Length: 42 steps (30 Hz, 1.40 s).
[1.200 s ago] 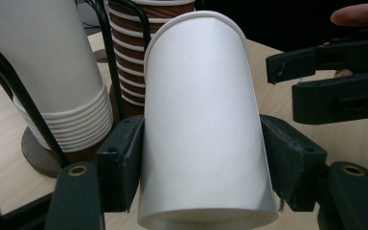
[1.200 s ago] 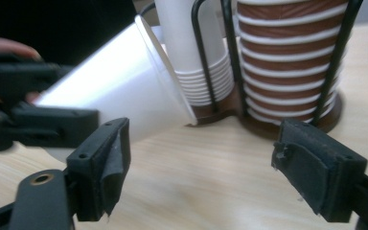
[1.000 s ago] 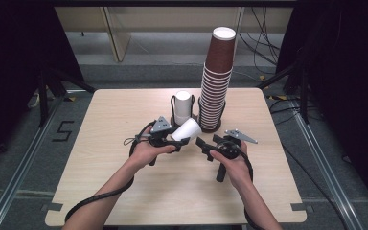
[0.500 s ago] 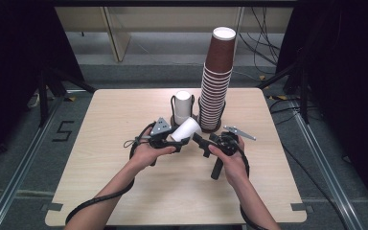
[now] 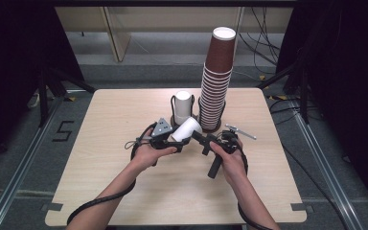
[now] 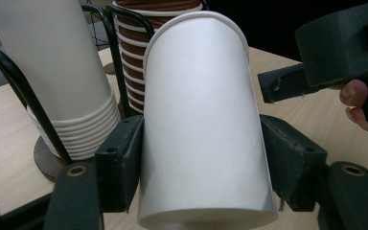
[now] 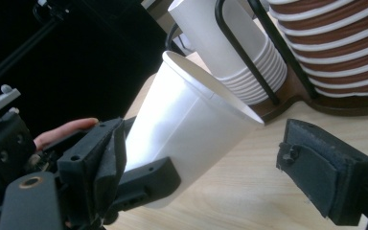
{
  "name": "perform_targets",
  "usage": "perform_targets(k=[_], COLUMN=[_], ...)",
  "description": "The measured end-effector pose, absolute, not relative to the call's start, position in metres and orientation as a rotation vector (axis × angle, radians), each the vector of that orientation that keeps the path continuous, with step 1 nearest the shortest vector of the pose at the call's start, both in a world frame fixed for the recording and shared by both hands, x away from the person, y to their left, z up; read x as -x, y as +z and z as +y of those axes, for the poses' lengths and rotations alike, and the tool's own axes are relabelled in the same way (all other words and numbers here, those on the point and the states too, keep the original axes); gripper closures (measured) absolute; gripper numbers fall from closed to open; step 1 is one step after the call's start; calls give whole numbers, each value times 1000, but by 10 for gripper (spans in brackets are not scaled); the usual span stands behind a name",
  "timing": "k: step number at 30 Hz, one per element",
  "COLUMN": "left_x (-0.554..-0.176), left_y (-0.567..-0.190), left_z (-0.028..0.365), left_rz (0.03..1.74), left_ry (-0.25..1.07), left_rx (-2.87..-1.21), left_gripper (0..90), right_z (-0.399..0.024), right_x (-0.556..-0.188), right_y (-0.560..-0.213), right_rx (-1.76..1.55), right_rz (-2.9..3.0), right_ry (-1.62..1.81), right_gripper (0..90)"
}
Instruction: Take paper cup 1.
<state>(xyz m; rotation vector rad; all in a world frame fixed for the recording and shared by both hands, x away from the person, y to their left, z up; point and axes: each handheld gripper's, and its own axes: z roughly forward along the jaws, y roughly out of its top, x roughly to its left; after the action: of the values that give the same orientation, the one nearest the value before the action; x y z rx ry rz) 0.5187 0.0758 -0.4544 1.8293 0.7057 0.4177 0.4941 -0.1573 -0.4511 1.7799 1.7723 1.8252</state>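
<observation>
A white paper cup (image 5: 188,128) (image 6: 201,120) (image 7: 191,124) lies tilted above the table, mouth toward the cup holders. My left gripper (image 5: 181,139) (image 6: 201,163) is shut on it, one pad on each side wall. My right gripper (image 5: 200,143) (image 7: 211,163) faces the cup from the right and stands open. Its jaws have just closed a little. The cup's mouth end sits between them, and the right pad (image 7: 316,172) is well apart from it. The right gripper's body (image 6: 335,52) shows beside the cup in the left gripper view.
Behind the cup a wire holder carries a short stack of white cups (image 5: 183,103) (image 6: 52,72) (image 7: 230,43). A tall stack of brown cups (image 5: 215,81) (image 7: 330,48) stands right of it. The wooden table (image 5: 100,143) has bare room left, right and in front.
My right gripper has edged slightly left toward the cup. The left gripper and the cup have stayed in place.
</observation>
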Motion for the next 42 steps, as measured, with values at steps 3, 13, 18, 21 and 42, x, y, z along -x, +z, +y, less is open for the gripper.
perform_targets(k=[3, 13, 18, 21, 42], left_x=[-518, -516, -515, -515, -513], left_y=[-455, -457, -458, -459, -460], left_z=[75, 73, 71, 70, 66], left_rz=[706, 690, 690, 693, 682], left_ry=[422, 431, 431, 432, 440], left_rx=[-1823, -1808, -1802, -1794, -1783], left_gripper=[351, 351, 351, 352, 352], right_z=[-157, -150, -148, -150, -143], right_x=[-497, -499, -501, -503, -507], right_y=[-452, -455, -453, -454, -458], right_rx=[-1786, -1878, -1946, -1934, -2017], right_rz=[1767, 1751, 1714, 1727, 1703], right_ry=[1829, 1844, 1881, 1867, 1872], right_gripper=[174, 185, 197, 202, 149])
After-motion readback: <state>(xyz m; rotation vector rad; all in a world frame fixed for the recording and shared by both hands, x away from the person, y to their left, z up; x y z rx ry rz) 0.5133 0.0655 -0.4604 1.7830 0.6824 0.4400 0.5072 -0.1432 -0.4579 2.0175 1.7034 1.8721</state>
